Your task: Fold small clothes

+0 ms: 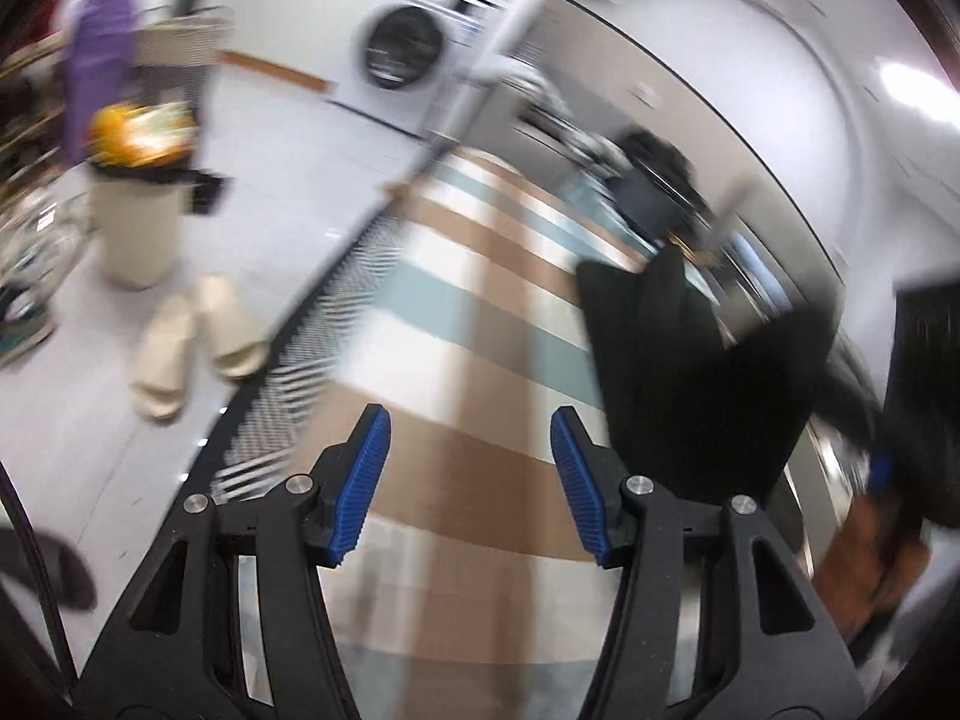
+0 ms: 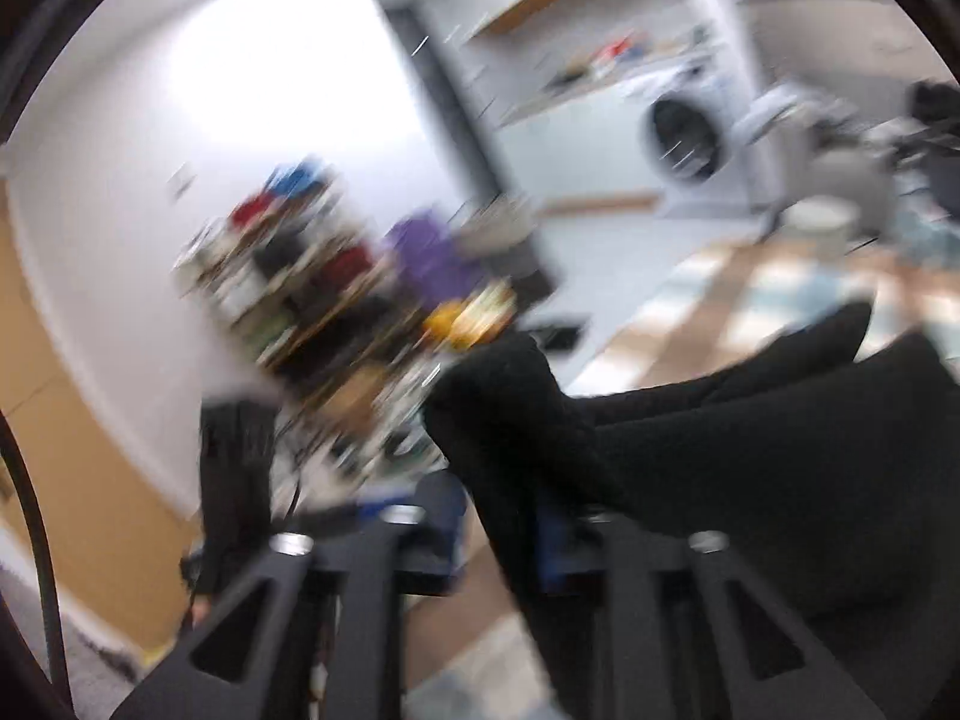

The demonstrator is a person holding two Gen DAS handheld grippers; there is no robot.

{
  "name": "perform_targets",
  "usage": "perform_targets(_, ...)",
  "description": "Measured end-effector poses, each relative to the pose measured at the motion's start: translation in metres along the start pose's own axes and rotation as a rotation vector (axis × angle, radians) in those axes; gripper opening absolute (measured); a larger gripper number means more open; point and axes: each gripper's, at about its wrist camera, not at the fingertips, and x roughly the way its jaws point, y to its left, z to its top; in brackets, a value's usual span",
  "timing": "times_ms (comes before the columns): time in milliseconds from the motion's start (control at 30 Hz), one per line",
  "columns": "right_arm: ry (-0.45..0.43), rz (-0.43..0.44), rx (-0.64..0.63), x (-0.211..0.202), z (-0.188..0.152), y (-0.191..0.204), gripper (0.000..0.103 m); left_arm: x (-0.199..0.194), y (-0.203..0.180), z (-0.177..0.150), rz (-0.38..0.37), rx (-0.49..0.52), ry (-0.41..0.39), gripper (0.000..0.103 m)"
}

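Left gripper (image 1: 471, 480): jaws spread, nothing between them, only the striped cloth (image 1: 480, 324) under them. That cloth covers the table and gives a flat surface to fold on; it is bare in the middle.

Right gripper (image 2: 498, 534): heavily blurred. A black garment (image 2: 690, 438) runs from the jaws up and off to the right. Looks like the jaws are clenched on one edge of it, but the pads are smeared, so I can't tell for certain. From the left wrist view the same black garment (image 1: 690, 360) hangs at the right side of the table, lifted off the cloth, with a hand (image 1: 864, 564) low right near a blue pad. My read: it's being carried in by one edge so it drapes open, with the left gripper free to take a second edge.

Counts:
- garments in play: one black; it shows two long lobes, could be legs or sleeves, unclear
- dark heap at the far right end of the table (image 1: 654, 180): one, probably more clothes waiting
- slippers (image 1: 192, 342) on the floor left of the table: two, a pair
- bin (image 1: 138, 228) far left, overfilled: one
- washing machine (image 1: 402, 48) at the far wall: one
- purple cloth (image 1: 96, 60) hanging far left: one

Stage: judging by the hang, no fold made yet on this piece. Risk: one-edge hold, fabric may bunch on landing.
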Motion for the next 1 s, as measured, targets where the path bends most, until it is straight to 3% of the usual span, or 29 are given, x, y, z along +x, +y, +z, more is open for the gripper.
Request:
perform_targets(33,0.048,0.01,-0.027,0.014,-0.008,0.007,0.052,-0.004,0.016,0.002,0.032,-0.041,-0.006,0.052)
perform_targets(100,0.063,-0.029,-0.063,0.015,-0.019,0.008,0.052,-0.008,0.037,0.003,0.067,-0.093,-0.007,0.052)
perform_targets(200,0.05,-0.134,0.016,-0.012,-0.038,-0.021,0.052,-0.008,0.044,0.005,0.071,-0.096,-0.002,0.052)
perform_targets(267,0.009,-0.266,0.124,-0.046,-0.056,-0.055,0.061,-0.003,0.033,0.005,0.068,-0.058,0.01,0.052)
perform_targets(333,-0.014,-0.394,0.229,-0.078,-0.075,-0.087,0.062,0.012,0.01,0.005,0.034,0.011,0.038,0.052)
perform_targets(500,-0.052,-0.597,0.406,-0.142,-0.109,-0.144,0.062,0.048,-0.068,-0.006,-0.08,0.223,0.121,0.056)
perform_targets(667,-0.103,-0.661,0.477,-0.182,-0.125,-0.168,0.066,0.075,-0.141,-0.026,-0.114,0.486,0.19,0.066)
perform_targets(800,-0.109,-0.676,0.497,-0.195,-0.132,-0.17,0.067,0.109,-0.194,-0.043,-0.089,0.652,0.255,0.066)
perform_targets(900,-0.099,-0.675,0.509,-0.195,-0.136,-0.173,0.068,0.141,-0.224,-0.058,-0.012,0.762,0.307,0.066)
perform_targets(933,-0.097,-0.676,0.515,-0.196,-0.137,-0.174,0.068,0.15,-0.23,-0.063,0.021,0.801,0.314,0.064)
perform_targets(1000,-0.099,-0.679,0.528,-0.198,-0.14,-0.177,0.068,0.158,-0.234,-0.063,0.029,0.826,0.292,0.042)
